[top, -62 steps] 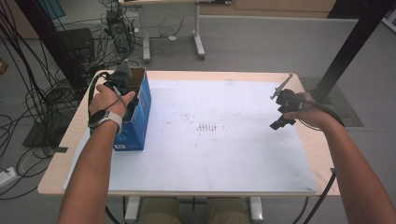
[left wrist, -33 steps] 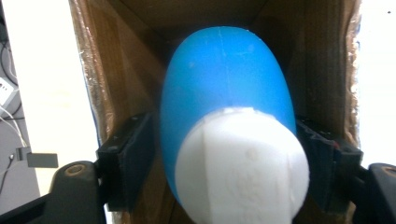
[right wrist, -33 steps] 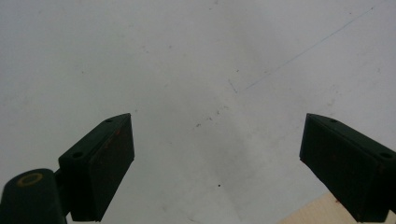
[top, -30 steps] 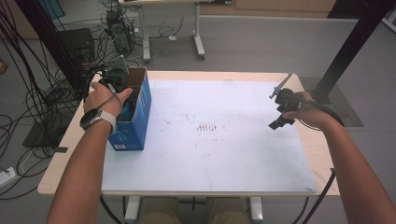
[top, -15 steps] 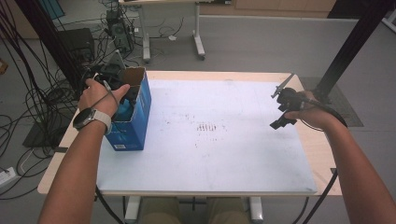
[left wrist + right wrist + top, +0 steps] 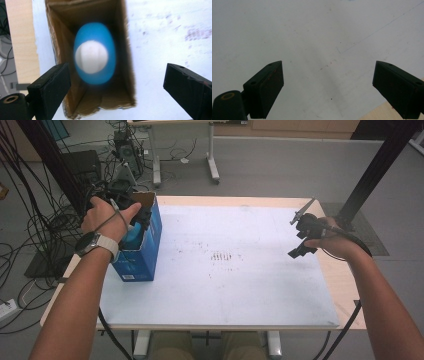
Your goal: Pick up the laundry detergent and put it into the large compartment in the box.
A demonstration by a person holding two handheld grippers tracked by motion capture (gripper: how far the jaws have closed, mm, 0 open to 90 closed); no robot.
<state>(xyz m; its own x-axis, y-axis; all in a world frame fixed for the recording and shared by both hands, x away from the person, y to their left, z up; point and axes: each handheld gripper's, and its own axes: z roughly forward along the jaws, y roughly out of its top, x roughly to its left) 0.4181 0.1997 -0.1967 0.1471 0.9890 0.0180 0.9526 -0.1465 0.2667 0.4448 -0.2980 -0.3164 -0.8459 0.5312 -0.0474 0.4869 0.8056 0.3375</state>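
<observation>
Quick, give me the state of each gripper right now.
Left gripper: open, fingers have just been opening, holding nothing, above the blue bottle standing in the box.
Right gripper: open, empty, over the table.

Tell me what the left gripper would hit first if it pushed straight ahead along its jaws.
Likely the blue bottle's white cap, standing inside the open cardboard box. The left gripper has just been opening, nothing between its jaws; depth is unclear.

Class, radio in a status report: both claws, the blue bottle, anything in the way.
Left claw just opened, empty above the box. Blue bottle upright inside, released. Right claw open over bare mat. Nothing obstructing.
</observation>
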